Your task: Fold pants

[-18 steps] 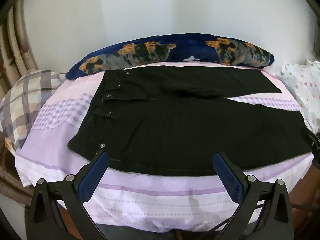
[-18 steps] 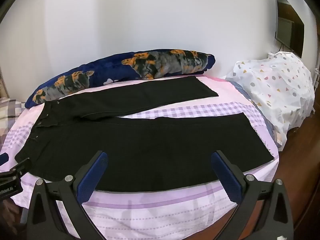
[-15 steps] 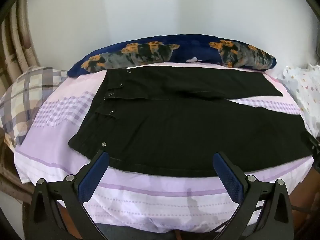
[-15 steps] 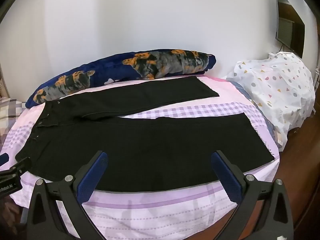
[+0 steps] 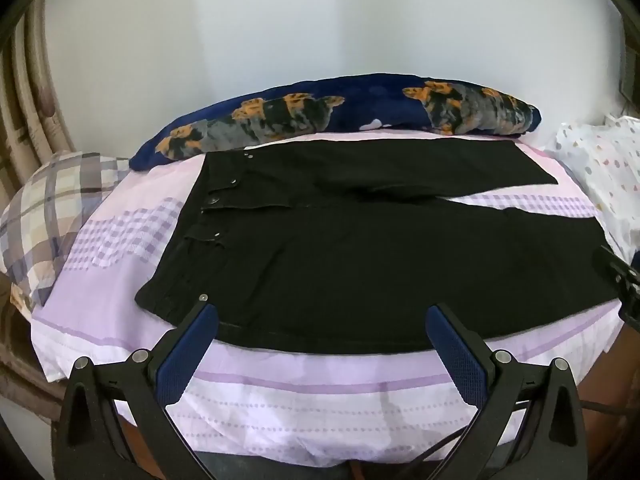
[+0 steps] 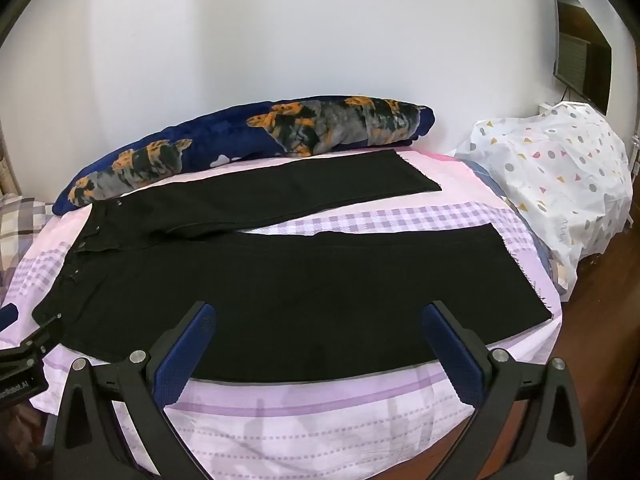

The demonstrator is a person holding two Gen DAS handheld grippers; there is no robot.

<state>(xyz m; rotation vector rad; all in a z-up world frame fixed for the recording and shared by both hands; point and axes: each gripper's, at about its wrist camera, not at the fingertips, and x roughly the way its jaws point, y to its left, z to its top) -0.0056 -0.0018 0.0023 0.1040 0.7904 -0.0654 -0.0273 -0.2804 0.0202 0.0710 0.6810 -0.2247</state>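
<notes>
Black pants (image 5: 360,264) spread flat on the bed (image 5: 280,408), waistband at left, legs splayed to the right with a wedge of sheet between them. Left gripper (image 5: 322,318) and right gripper (image 6: 320,316) hang above the near edge of the nearer leg, jaws wide and holding nothing. A strip of bare sheet lies in front of that edge. Navy blanket (image 6: 248,148) borders the far leg; plaid pillow (image 5: 52,208) lies left, a dotted white cover (image 6: 560,176) right.
</notes>
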